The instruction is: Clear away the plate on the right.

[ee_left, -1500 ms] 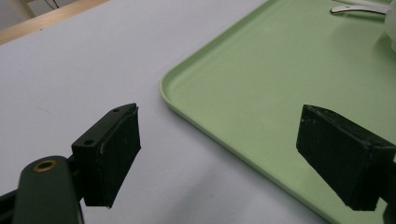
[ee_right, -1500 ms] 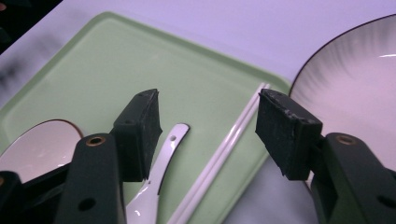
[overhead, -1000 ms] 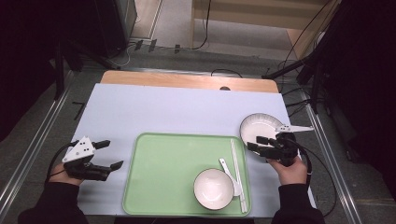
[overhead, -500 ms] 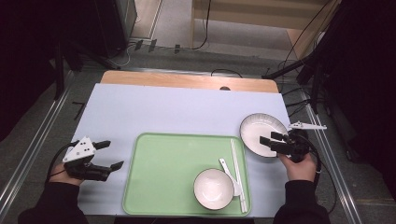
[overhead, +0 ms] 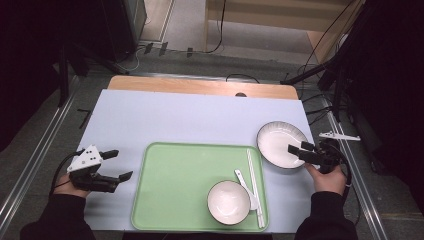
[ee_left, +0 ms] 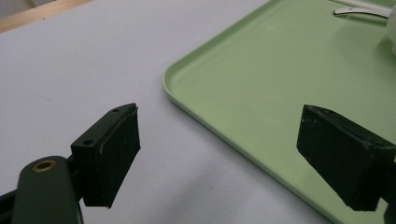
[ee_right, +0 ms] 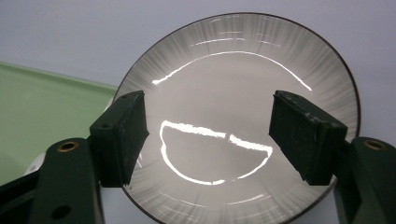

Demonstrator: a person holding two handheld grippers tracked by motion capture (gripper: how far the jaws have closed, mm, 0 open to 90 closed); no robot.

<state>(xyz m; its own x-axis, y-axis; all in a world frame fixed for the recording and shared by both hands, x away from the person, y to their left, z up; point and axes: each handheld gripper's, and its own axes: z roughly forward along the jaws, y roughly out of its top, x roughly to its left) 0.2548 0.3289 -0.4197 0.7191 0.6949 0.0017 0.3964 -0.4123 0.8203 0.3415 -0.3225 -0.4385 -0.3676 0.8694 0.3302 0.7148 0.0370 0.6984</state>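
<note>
Since a second ago, the right gripper (overhead: 300,152) has been sliding off the plate (overhead: 280,142) toward the table's right edge, and its jaws have just been opening; nothing is sitting between them now. Seen from the right gripper view, the two black jaws are standing wide apart in front of the plate (ee_right: 243,107), with the plate's glossy face showing through the gap, so the plate is released. From the high view, the plate is lying on the pale sheet (overhead: 175,120) just beside the right edge of the green tray (overhead: 175,185), apart from it, and the jaw tips are hovering at its near right rim.

On the tray, a white bowl (overhead: 229,202) is sitting near the front right corner, with a white spoon (overhead: 246,184) touching its right side and a pair of white chopsticks (overhead: 254,185) lying lengthwise along the tray's right edge.

At the left, the left gripper (overhead: 115,165) is resting by the tray's left edge, its jaws spread wide and holding nothing; the left gripper view shows the tray's corner (ee_left: 280,93) between them.

No brand, label or readable writing is showing on anything.
</note>
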